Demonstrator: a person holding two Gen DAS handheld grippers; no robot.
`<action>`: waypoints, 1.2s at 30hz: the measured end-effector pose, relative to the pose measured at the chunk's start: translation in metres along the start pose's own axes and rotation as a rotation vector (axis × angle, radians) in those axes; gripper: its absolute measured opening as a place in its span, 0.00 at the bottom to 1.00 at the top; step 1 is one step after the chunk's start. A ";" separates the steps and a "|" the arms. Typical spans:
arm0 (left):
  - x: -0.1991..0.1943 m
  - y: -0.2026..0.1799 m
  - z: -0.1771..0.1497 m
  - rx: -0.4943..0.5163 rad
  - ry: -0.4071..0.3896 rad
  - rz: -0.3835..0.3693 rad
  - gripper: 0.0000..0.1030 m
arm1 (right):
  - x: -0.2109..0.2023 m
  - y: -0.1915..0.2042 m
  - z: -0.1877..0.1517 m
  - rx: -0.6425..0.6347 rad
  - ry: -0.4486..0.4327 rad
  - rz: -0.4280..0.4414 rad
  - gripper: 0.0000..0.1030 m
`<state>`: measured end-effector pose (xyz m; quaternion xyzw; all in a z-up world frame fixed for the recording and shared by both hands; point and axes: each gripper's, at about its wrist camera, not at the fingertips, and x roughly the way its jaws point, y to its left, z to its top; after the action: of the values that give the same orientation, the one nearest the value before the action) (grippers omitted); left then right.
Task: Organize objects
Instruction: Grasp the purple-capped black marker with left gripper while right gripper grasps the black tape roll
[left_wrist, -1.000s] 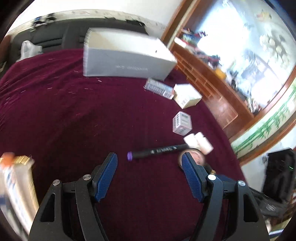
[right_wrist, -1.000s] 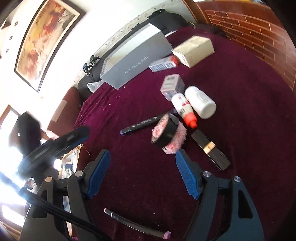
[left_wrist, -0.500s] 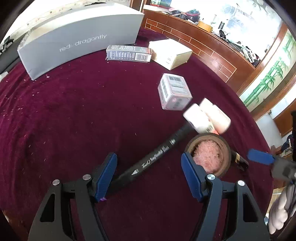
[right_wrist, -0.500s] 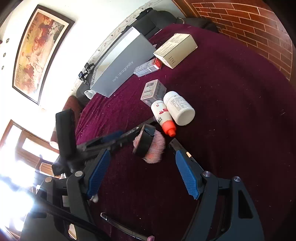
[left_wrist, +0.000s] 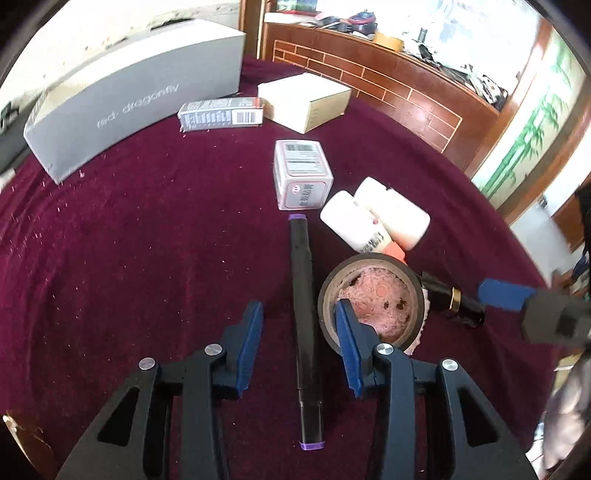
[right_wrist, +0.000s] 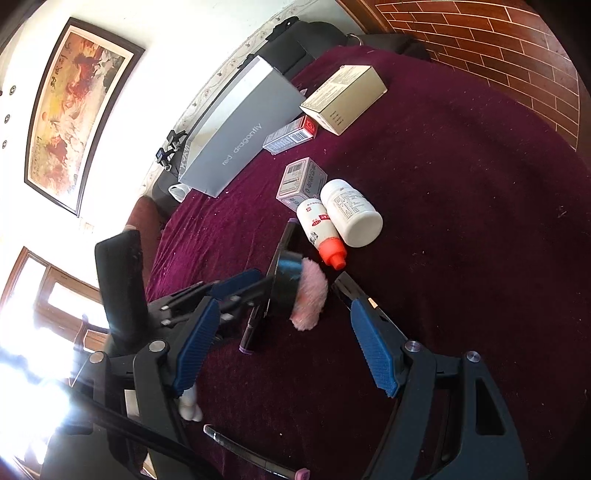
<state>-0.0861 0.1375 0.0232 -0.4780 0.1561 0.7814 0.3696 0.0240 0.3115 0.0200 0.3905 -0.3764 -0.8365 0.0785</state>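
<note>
Two blue pads of the left gripper (left_wrist: 299, 332) are closing around the black marker (left_wrist: 304, 314) without pressing it; it lies on the maroon cloth (left_wrist: 147, 240). Just right of the marker sits the tape roll (left_wrist: 371, 295). The right gripper (right_wrist: 291, 350) hangs open, empty. Beyond the marker's far tip stands a small box (left_wrist: 301, 173), farther the grey box (left_wrist: 129, 103).

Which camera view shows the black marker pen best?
The left wrist view: the black marker lies whole between the closing left tool's fingers, both purple ends visible. In the right wrist view, the tape roll hides its middle.
</note>
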 end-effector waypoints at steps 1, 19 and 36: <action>-0.001 0.000 -0.003 0.006 -0.003 0.002 0.34 | -0.002 0.001 0.000 -0.003 -0.005 -0.001 0.71; 0.001 -0.009 -0.012 0.009 -0.014 0.123 0.17 | 0.005 0.020 -0.012 -0.056 0.019 -0.009 0.71; -0.045 0.017 -0.079 -0.099 0.020 0.146 0.14 | 0.053 0.072 0.010 -0.229 0.027 -0.211 0.71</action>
<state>-0.0362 0.0594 0.0215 -0.4910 0.1551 0.8081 0.2860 -0.0311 0.2442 0.0421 0.4277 -0.2341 -0.8722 0.0394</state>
